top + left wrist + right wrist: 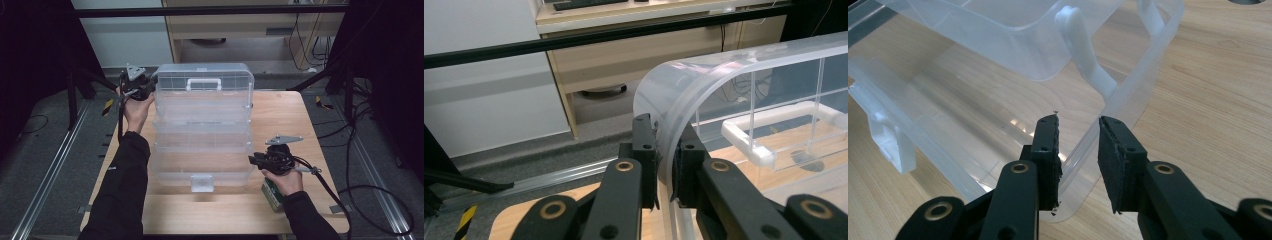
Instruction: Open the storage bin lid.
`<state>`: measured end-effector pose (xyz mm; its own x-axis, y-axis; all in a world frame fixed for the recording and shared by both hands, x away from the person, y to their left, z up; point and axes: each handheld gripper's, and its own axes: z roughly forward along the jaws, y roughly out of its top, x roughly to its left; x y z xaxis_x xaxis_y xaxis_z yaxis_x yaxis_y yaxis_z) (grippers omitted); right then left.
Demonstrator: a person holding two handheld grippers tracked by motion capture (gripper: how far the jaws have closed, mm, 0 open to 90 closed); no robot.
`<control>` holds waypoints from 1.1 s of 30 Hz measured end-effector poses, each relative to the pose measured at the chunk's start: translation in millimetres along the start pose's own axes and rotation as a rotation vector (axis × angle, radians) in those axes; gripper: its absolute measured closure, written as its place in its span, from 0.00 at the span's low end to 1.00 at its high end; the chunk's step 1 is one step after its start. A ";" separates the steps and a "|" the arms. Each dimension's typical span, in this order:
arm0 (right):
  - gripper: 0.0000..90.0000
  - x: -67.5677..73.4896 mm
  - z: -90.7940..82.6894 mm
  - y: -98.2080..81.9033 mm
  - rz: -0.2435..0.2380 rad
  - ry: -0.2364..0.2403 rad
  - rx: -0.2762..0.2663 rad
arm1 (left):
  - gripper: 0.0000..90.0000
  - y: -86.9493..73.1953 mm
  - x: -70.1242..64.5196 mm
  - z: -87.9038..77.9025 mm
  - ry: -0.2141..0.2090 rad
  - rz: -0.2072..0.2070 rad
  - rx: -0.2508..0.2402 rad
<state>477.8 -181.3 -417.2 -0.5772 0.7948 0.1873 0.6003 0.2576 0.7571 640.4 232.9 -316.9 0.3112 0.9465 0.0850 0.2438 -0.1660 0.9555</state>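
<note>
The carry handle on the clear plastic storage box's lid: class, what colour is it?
White; the carry handle on the clear plastic storage box shows best in the high view.

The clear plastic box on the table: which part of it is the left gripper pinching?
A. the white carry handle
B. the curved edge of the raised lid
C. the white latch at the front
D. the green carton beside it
B: in the left gripper view the left gripper has its jaws closed on the rounded rim of the lid of the clear box, with the white handle lying apart.
</note>
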 end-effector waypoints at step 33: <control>0.78 2.3 -2.0 -0.3 -0.001 0.002 0.014 | 0.93 -1.1 5.2 29.9 -0.006 -0.014 0.039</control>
<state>475.1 -180.7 -415.8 -0.5789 0.7934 0.1883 0.6074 0.2654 0.7487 669.2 229.7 -325.9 0.3132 0.9472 0.0694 0.2838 -0.1631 0.9449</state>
